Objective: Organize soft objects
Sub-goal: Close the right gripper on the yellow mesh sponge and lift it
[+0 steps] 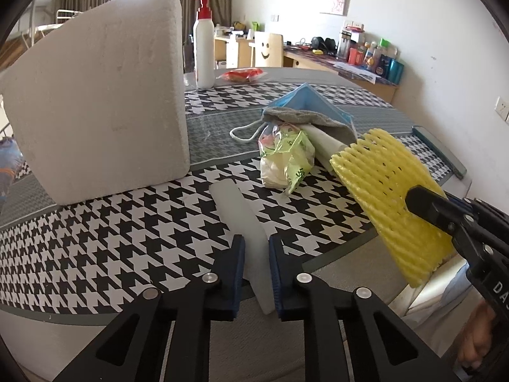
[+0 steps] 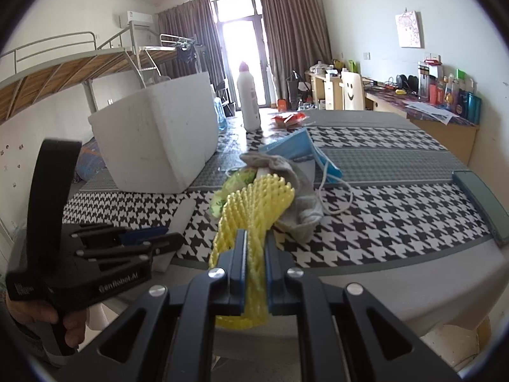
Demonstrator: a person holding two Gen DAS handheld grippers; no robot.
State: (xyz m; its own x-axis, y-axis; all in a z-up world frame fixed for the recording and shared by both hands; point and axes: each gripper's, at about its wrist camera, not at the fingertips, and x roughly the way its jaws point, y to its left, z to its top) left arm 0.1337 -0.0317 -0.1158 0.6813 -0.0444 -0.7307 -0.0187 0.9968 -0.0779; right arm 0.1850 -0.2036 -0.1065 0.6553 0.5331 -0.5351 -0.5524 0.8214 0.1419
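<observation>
**Yellow foam net and white foam strip both pinched at the desk's near edge**

Yellow foam net (image 2: 254, 222) is sitting pinched in the right gripper (image 2: 256, 258) at lower centre of the right wrist view, its open meshed end fanning up and away from the pads. In the left wrist view the same net (image 1: 381, 184) is showing at right of frame, held clear above the desk (image 1: 127, 232), with the right gripper (image 1: 423, 203) coming in from the lower right edge.

The left gripper (image 1: 256, 248) is pinching a white foam strip (image 1: 241, 216) at lower centre; the strip's far end is lying on the houndstooth cloth (image 1: 95, 254), pointing toward frame centre.

A large white foam box (image 1: 101, 95) is standing upright in the upper left. Right of centre a pile is resting on the desk: a blue face mask (image 1: 305, 100), a grey cloth (image 1: 305, 117) draped beneath it, and a crumpled green-printed plastic bag (image 1: 286, 159) nearest the camera. A white pump bottle (image 1: 203, 44) with a red top is standing behind the box, at upper centre.
</observation>
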